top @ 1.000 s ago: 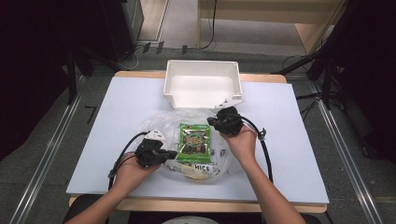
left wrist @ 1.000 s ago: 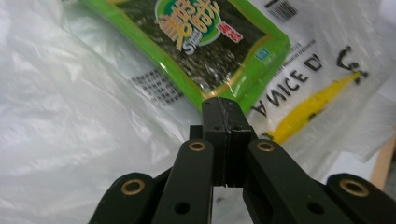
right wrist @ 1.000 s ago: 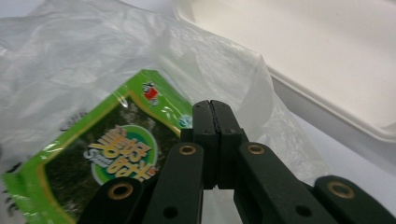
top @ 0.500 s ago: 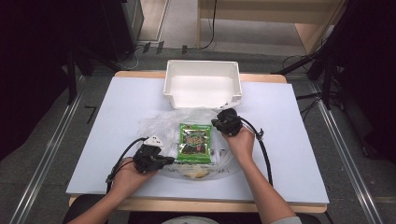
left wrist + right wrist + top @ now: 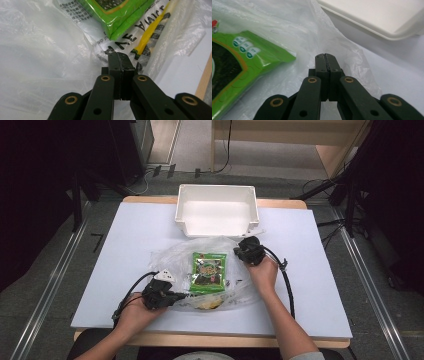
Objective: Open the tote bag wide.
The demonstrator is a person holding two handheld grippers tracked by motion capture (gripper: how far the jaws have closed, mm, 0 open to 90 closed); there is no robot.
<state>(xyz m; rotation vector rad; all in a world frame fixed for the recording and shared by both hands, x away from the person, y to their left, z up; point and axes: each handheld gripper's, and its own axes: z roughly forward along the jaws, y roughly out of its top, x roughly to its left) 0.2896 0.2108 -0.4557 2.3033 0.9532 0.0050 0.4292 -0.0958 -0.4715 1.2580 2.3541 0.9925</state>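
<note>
Left gripper (image 5: 176, 296), near the front edge of the table (image 5: 310, 295): jaws lying pressed together, clenching the near edge of the clear plastic bag (image 5: 170, 257); in the left gripper view, tips (image 5: 120, 55) biting the film just beside black lettering and a yellow stripe.

Clear plastic bag, middle of the table towards the front: lying crumpled and spread flat, holding a green snack packet (image 5: 208, 271) face up, with a yellowish item (image 5: 206, 304) showing at the front end inside the film.

Right gripper (image 5: 239, 252), to the right of the packet: jaws lying shut, pinching the bag's right-hand edge; in the right gripper view, tips (image 5: 326, 57) closing on thin film, green packet (image 5: 242, 65) sitting to one side.

White tray (image 5: 252, 202), at the back edge of the table, centre: standing open side up, just beyond the bag; rim (image 5: 372, 27) showing in the right gripper view.
</note>
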